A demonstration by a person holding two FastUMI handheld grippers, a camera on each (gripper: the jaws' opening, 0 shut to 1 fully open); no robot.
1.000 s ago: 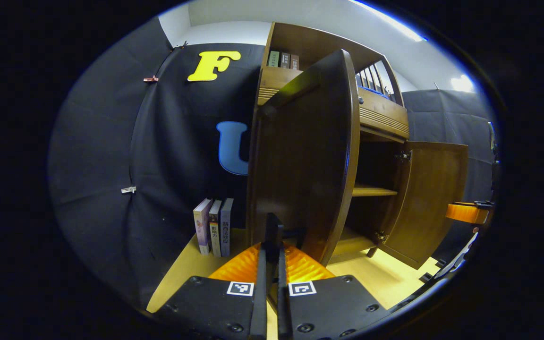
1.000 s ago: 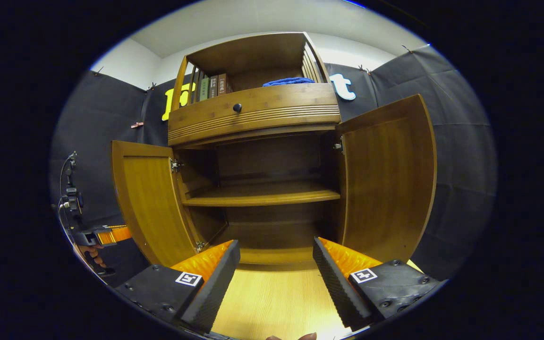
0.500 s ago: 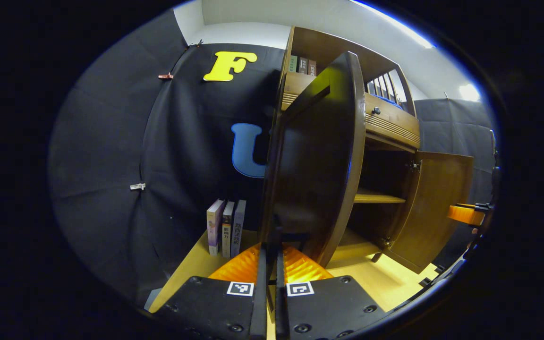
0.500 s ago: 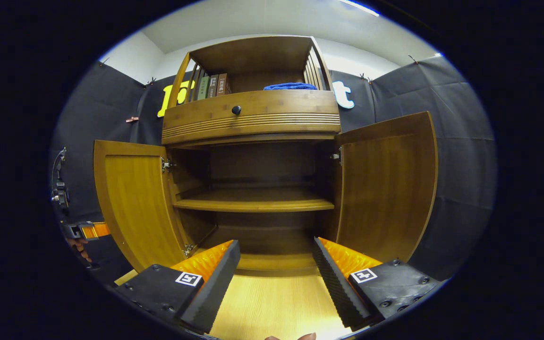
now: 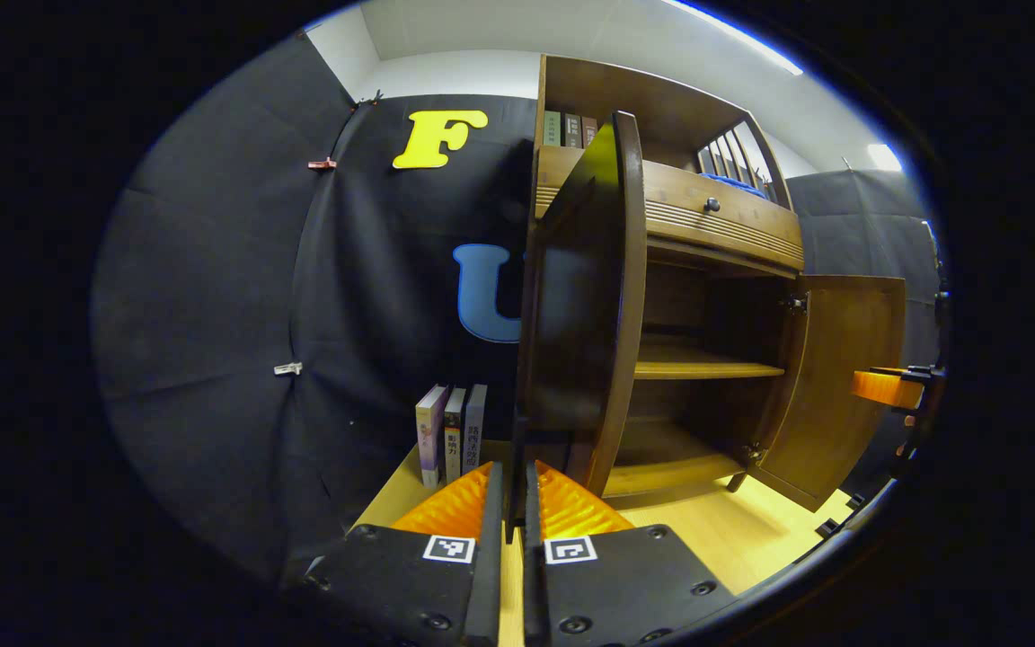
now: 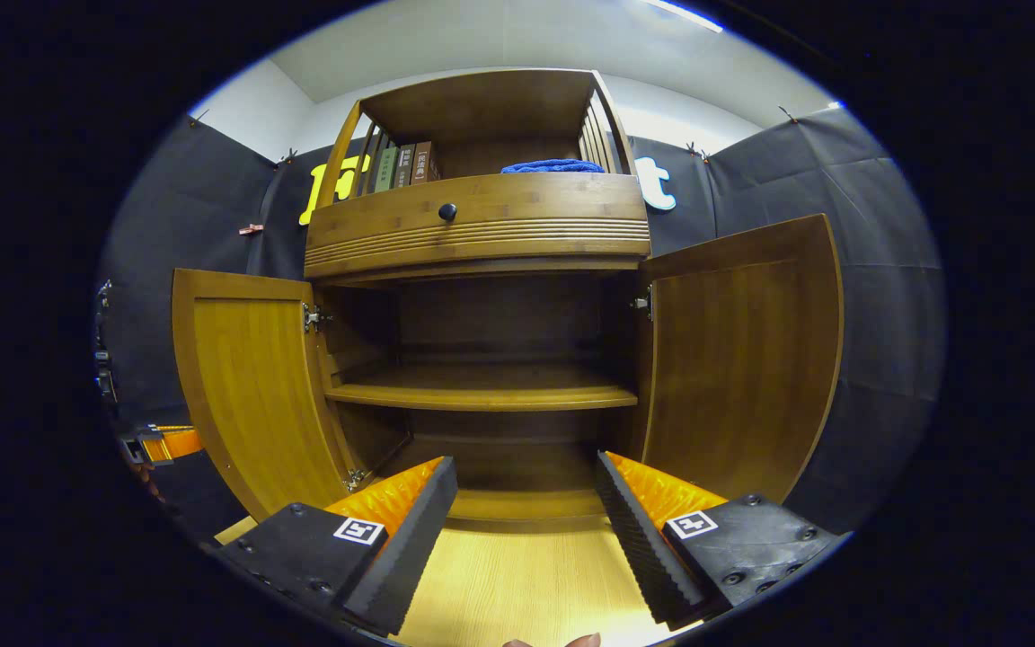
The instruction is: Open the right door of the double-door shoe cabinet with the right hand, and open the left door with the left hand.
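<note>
Up close in the left gripper view, the left gripper (image 5: 510, 503) has its fingers together, pinched at the lower edge of the left door (image 5: 585, 296), though what they clamp is hidden. That door stands swung out from the shoe cabinet (image 6: 477, 225). In the right gripper view, the right gripper (image 6: 526, 503) hangs with fingers apart before the cabinet, touching nothing. Beyond it the right door (image 6: 738, 359) stands wide open. Three books (image 5: 452, 436) stand left of the cabinet.
</note>
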